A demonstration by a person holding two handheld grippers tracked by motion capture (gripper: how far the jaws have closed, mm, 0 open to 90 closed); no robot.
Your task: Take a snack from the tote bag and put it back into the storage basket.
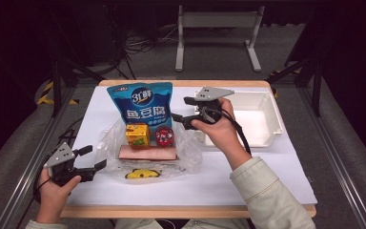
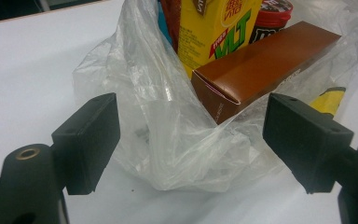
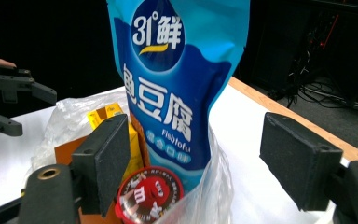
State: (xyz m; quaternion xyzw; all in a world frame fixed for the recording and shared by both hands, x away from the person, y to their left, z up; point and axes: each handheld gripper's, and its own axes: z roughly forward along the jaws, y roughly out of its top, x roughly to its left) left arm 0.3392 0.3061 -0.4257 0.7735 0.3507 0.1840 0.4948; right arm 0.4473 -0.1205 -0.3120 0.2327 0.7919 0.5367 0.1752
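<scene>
1. The left gripper (image 1: 91, 158) sits at the near left of the white table (image 1: 267, 162), held in the person's left hand (image 1: 55, 191). Its jaws stand wide apart with nothing between them, pointing at the left edge of the clear plastic bag (image 1: 186, 155).
2. That plastic bag (image 2: 158, 135) lies crumpled on the table's middle; in the left gripper view its near fold sits between the two jaws but is not pinched.
3. Inside the bag lie a brown box (image 1: 147, 152), a yellow drink carton (image 1: 137, 134) and a red-lidded cup (image 1: 164, 136). A yellow-and-black item (image 1: 143, 174) lies at the bag's near edge.
4. The blue fish-tofu pouch (image 1: 143, 105) stands upright at the back of the bag, behind the carton and cup.
5. The right gripper (image 1: 181, 109), in the right hand (image 1: 221, 129), hovers just right of the pouch, jaws spread and empty, aimed at it.
6. A white tray (image 1: 267, 119) sits at the far right of the table.
</scene>
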